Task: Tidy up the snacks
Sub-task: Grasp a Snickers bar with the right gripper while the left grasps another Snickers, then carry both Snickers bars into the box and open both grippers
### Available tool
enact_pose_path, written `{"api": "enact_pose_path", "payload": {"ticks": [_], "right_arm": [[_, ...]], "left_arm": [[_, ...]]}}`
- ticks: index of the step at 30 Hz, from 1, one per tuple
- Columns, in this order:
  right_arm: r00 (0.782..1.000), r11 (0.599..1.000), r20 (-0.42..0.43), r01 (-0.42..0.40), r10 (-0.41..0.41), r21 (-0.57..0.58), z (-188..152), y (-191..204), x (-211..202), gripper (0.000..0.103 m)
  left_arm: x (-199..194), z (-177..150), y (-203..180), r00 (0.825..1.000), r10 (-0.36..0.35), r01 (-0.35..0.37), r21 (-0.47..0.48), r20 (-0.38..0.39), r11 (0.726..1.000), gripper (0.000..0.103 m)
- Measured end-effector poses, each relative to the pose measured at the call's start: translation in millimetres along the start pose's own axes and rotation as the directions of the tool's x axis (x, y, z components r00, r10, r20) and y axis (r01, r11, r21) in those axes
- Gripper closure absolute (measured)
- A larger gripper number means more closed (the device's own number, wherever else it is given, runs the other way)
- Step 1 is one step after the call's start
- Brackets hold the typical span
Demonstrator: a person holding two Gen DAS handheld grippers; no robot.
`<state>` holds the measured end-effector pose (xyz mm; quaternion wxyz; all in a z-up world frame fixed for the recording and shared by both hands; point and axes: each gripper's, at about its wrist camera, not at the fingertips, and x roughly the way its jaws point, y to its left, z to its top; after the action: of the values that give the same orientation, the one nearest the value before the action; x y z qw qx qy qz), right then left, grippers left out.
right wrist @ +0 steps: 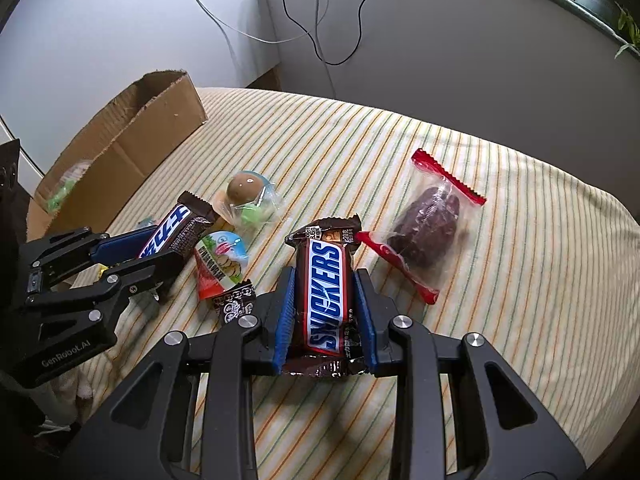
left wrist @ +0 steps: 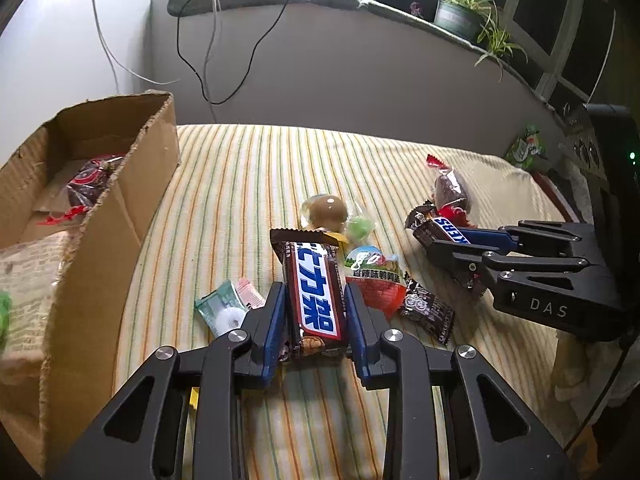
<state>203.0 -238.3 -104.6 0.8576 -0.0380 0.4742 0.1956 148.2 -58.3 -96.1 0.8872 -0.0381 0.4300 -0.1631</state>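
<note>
My left gripper (left wrist: 316, 300) is shut on a Snickers bar with Chinese lettering (left wrist: 314, 296); it also shows in the right wrist view (right wrist: 172, 236). My right gripper (right wrist: 324, 296) is shut on a second Snickers bar (right wrist: 326, 292), seen from the left wrist view as well (left wrist: 444, 232). On the striped cloth (right wrist: 460, 152) lie a date in a clear red-edged wrapper (right wrist: 424, 228), a brown egg snack (right wrist: 244, 190), a red and blue egg packet (right wrist: 220, 260) and a small dark candy (right wrist: 236, 304). An open cardboard box (left wrist: 120, 184) stands at the left and holds several snacks.
A mint candy wrapper (left wrist: 224, 308) lies left of my left fingers. A green packet (left wrist: 528, 148) sits at the far right edge of the table. Cables hang on the wall behind, and potted plants (left wrist: 464, 8) stand on the ledge.
</note>
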Motion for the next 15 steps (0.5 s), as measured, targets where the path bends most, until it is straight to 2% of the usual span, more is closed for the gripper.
{"api": "enact_pose_path", "payload": {"ticks": [8, 15], "right_arm": [[0.999, 1.0, 0.033, 0.003, -0.003, -0.01, 0, 8, -20, 0.073], [0.998, 0.999, 0.069, -0.009, 0.011, -0.035, 10, 27, -36, 0.073]], "left_arm": [[-27, 2, 4, 0.998, -0.022, 0.023, -0.015, 0.057, 1.0, 0.075], [-58, 5, 19, 0.993, -0.011, 0.015, -0.033, 0.12, 0.999, 0.075]]}}
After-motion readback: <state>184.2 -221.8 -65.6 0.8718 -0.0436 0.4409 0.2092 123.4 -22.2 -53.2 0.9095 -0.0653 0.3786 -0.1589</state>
